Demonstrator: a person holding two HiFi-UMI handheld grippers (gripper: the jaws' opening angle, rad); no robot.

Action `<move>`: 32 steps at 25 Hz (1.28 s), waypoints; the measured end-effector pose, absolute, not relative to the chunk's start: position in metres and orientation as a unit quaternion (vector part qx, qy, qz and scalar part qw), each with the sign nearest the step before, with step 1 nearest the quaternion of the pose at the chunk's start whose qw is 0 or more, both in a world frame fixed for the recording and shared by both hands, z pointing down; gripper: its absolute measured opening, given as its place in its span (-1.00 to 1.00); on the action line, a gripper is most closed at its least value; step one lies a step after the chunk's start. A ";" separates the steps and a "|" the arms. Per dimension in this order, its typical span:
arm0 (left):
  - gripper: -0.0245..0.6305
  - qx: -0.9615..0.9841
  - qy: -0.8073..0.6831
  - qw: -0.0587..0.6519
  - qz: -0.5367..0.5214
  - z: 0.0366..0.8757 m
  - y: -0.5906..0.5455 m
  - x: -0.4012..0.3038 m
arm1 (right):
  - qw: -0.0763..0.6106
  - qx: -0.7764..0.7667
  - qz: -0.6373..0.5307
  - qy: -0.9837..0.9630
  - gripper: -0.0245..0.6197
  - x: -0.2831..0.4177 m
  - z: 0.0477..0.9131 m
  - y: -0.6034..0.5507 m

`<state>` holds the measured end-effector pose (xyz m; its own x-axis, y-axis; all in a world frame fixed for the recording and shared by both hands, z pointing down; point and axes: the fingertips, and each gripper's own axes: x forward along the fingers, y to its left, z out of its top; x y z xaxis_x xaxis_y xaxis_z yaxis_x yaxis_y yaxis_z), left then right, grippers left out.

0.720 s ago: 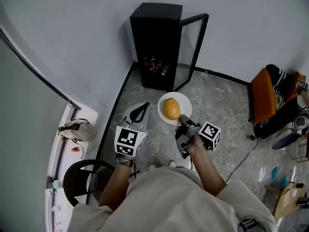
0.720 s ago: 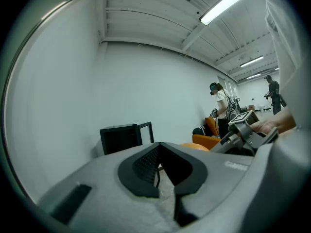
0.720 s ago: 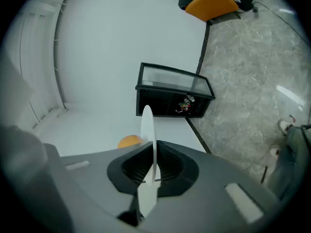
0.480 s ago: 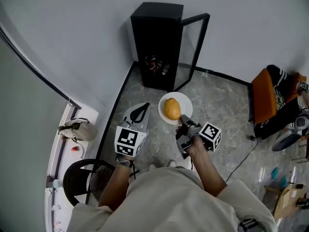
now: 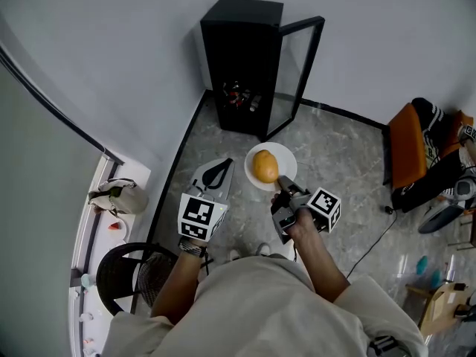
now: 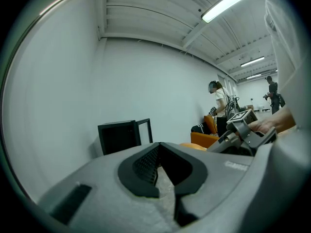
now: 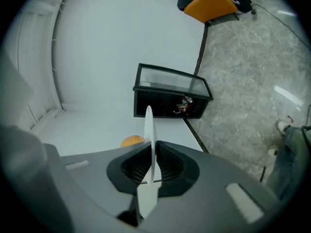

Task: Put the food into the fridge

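Food [image 5: 265, 166], on a plate [image 5: 285, 153] clamped at its rim by the right tool [image 5: 280, 193], is carried short of the open fridge [image 5: 242, 58]; the left tool [image 5: 221, 166] is closed, empty. Next, level travel inside seems needed.

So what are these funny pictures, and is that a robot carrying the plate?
No robot: a person holds two grippers. One picture comes from a camera on the person's head, looking down. The other two come from cameras riding on the grippers. The right gripper pinches the rim of a white plate with an orange food on it. The left gripper is shut and empty. Ahead on the floor stands a black fridge, its glass door open.
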<state>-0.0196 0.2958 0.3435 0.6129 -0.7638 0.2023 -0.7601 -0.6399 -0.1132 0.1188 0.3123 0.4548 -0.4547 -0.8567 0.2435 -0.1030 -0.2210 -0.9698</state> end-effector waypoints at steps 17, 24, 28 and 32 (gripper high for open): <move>-0.92 -0.886 0.447 0.005 -0.120 0.342 0.280 -0.003 | 0.290 -0.404 -0.649 0.575 -0.86 0.137 0.445 0.282; -0.92 -0.877 0.467 -0.003 -0.114 0.343 0.279 0.009 | 0.279 -0.384 -0.652 0.592 -0.86 0.147 0.439 0.273; -0.92 -0.871 0.478 -0.004 -0.112 0.343 0.276 0.017 | 0.270 -0.378 -0.654 0.597 -0.86 0.156 0.438 0.265; -0.92 -0.869 0.481 -0.009 -0.112 0.345 0.268 0.021 | 0.266 -0.380 -0.657 0.595 -0.86 0.161 0.441 0.256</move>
<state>0.0205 0.2684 0.3450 0.5115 -0.8349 0.2034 -0.8390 -0.5364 -0.0918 0.1611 0.2559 0.4412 -0.5706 -0.8008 0.1820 -0.1028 -0.1503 -0.9833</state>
